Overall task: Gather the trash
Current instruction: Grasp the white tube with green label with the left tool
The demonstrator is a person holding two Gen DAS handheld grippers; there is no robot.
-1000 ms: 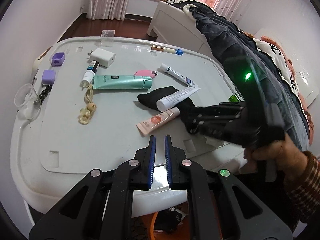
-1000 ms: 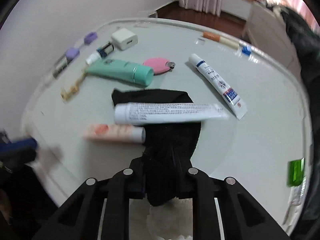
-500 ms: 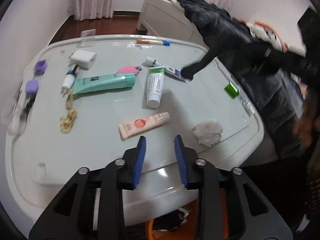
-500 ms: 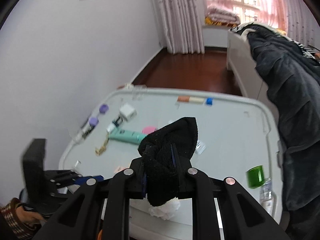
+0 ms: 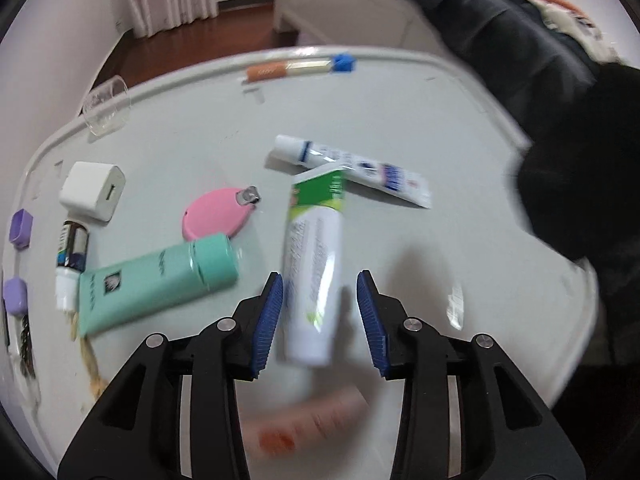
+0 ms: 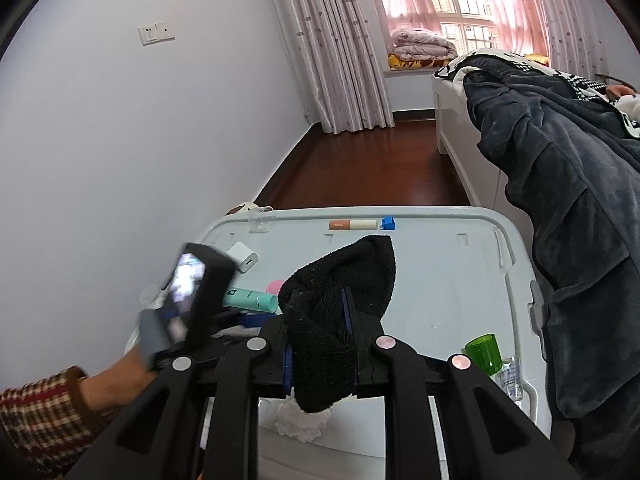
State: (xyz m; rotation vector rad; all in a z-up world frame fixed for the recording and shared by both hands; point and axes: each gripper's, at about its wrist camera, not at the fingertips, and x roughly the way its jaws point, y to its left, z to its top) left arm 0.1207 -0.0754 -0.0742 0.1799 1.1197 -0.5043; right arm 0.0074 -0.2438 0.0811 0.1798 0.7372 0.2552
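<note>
The white tabletop (image 5: pixel 420 128) has a raised rim that curves across the top of the left wrist view and falls away at the right, where dark bedding (image 5: pixel 500 20) crowds close against it. The right half of the surface is mostly bare; the left half is thick with small things. In the right wrist view, the far half of the top lies open up to the rim, with dark wood floor (image 6: pixel 360 164) beyond and a bed (image 6: pixel 468 160) along the right.

The left gripper (image 5: pixel 320 316) has just been opening; its blue pads (image 5: pixel 268 320) stand partly apart on either side of a white and green tube (image 5: pixel 316 264), lower centre, without pressing on it. The tube lies lengthwise between the pads, its crimped green end overlapping a white and blue tube (image 5: pixel 352 168) above it. A teal tube (image 5: pixel 156 280) lies at the lower left beside a pink oval case (image 5: pixel 216 216), with a white charger (image 5: pixel 94 190) at the far left. A blurred peach tube (image 5: pixel 308 420) sits at the bottom between the gripper's arms.

The right gripper (image 6: pixel 320 348) is clamped tight on a black knitted sock (image 6: pixel 340 300), centre of its view, held above the table; the cloth bunches over the pads and hangs out below them. A crumpled white tissue (image 6: pixel 300 420) lies on the table just beneath, at bottom centre. A green cup (image 6: pixel 484 354) stands near the right rim.
</note>
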